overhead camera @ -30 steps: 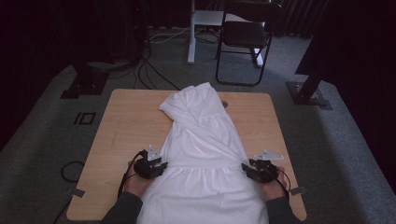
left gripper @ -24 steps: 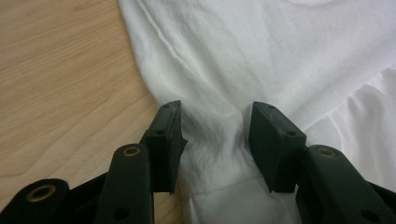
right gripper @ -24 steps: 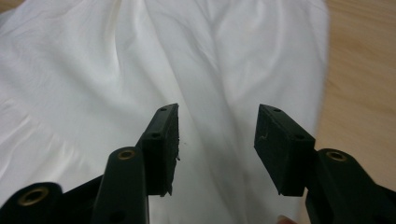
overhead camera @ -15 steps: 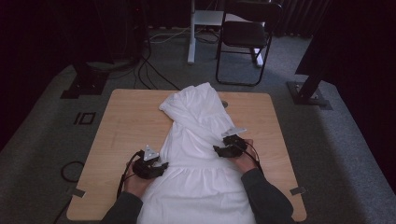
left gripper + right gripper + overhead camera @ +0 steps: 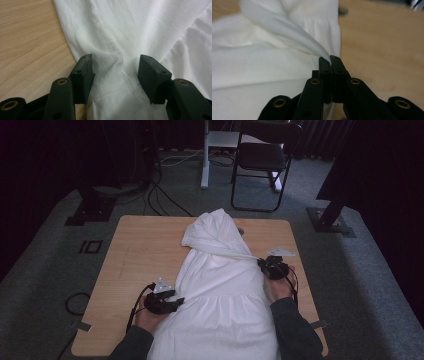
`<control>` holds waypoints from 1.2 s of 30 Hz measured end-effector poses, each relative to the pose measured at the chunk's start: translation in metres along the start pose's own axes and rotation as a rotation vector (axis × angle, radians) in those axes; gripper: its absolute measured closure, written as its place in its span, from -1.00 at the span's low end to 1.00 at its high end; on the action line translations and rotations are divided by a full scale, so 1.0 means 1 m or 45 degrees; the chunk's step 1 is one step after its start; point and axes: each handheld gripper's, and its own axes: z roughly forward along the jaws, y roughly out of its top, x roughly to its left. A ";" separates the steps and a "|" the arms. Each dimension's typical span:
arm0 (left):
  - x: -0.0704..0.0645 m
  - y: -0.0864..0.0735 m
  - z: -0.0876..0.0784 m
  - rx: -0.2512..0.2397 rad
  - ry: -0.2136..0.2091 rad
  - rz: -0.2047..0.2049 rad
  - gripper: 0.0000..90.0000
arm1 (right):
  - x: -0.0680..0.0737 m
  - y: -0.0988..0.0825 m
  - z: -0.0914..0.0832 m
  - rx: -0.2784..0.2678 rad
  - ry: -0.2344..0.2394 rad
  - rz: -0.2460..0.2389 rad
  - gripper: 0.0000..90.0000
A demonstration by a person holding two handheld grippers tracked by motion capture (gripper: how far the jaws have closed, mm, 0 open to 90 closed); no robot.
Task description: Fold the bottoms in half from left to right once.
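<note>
Currently the white cotton garment (image 5: pixel 220 295) lies spread along the middle of the light wooden table (image 5: pixel 140 250). Right gripper (image 5: pixel 329 58): both jaws pressed together, pinching a drawn-up fold at the garment's right edge. Left gripper (image 5: pixel 115 65): jaws roughly half apart, just widened, straddling loose cloth without pressing it.

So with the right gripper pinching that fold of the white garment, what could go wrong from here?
The right gripper has just closed on only a thin fold of the white garment, held at the very jaw tips, so the cloth may slip out if pulled. The left gripper has been opening, its jaws apart with bunched cloth between them, so that side is not pinned and the whole garment may drag across the table. Its near hem already hangs past the table edge and might slide off.
</note>
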 end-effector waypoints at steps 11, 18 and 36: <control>0.014 0.037 -0.010 -0.041 0.058 0.024 -0.04 | -0.009 -0.031 0.042 0.174 0.058 0.035 0.84; 0.026 0.081 0.045 0.042 0.156 0.067 0.01 | -0.011 -0.030 0.044 0.183 0.069 0.034 0.82; 0.021 0.031 0.026 0.022 0.109 0.043 0.91 | 0.009 -0.056 0.012 0.183 0.128 -0.018 0.93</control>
